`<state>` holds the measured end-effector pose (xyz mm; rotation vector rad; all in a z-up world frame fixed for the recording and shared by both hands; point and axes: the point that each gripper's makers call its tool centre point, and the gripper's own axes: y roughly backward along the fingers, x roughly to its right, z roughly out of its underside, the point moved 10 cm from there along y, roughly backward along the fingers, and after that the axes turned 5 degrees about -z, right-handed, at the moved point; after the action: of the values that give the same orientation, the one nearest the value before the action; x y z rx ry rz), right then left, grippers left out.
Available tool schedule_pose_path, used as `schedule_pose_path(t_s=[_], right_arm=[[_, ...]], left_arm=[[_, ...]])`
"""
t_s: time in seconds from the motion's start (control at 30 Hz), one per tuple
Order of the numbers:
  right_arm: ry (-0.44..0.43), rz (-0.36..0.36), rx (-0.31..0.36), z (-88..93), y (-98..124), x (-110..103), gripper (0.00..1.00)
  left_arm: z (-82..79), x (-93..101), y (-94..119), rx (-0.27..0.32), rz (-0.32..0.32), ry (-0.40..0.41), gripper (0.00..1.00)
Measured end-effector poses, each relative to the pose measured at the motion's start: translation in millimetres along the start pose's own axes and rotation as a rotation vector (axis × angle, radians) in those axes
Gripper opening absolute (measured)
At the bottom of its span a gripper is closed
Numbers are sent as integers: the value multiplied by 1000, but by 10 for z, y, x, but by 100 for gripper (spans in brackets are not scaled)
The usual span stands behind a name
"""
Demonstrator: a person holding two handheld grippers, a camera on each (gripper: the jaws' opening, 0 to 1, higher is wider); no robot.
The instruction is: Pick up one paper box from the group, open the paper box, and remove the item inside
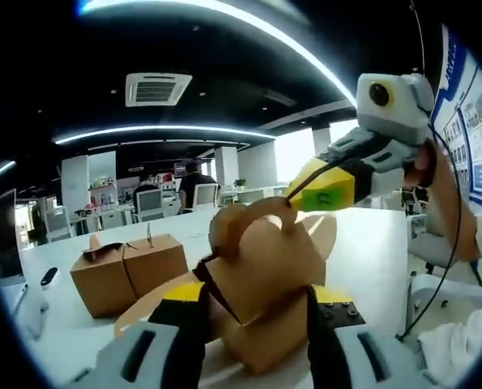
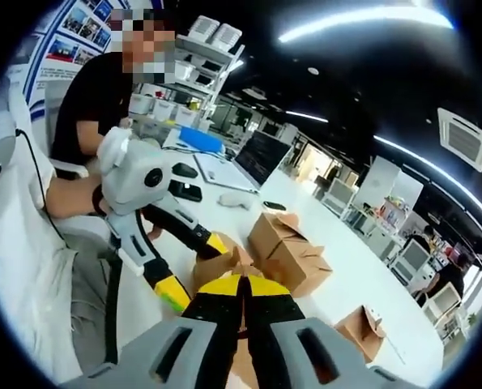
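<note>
Jaws of the left gripper [image 1: 253, 320] rise from six o'clock in the left gripper view and clamp the body of a brown paper box [image 1: 265, 279] between them, holding it lifted off the white table [image 1: 370, 251], presumably to steady it while its top is worked. The box's curved top flaps stand up and look partly spread; what lies inside cannot be seen.

From two o'clock in that view the right gripper [image 1: 293, 198] reaches down, its yellow-tipped jaws meeting the rounded flap at the box's top. In the right gripper view its own jaws [image 2: 242, 304] stand pressed together at six o'clock, with the brown flap just beyond the tips; they look pinched on that flap, though the contact itself is hard to make out. A pull there would likely open the top.

The person's hand [image 1: 435, 174] wraps the right gripper's handle at three o'clock, wrist bent downward. In the right gripper view the left gripper [image 2: 172, 271] enters from nine o'clock, angled down toward the box.

At nine o'clock in the left gripper view two more paper boxes [image 1: 127, 271] sit side by side on the table, well apart from the held one. A laptop [image 2: 253, 162] sits farther along the table.
</note>
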<state>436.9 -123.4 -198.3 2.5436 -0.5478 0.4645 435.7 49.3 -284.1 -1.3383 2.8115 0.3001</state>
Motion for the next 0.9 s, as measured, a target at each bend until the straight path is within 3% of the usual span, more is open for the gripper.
schedule_pose_path(t_s=[0.5,0.9], right_arm=[[-14,-47,56,-8,115,-57,3],[24,-88,63,-27,185,-176,3]], left_arm=[[1,10,-17,3,3,6,52],[18,64,-49,26,-60,13,51]])
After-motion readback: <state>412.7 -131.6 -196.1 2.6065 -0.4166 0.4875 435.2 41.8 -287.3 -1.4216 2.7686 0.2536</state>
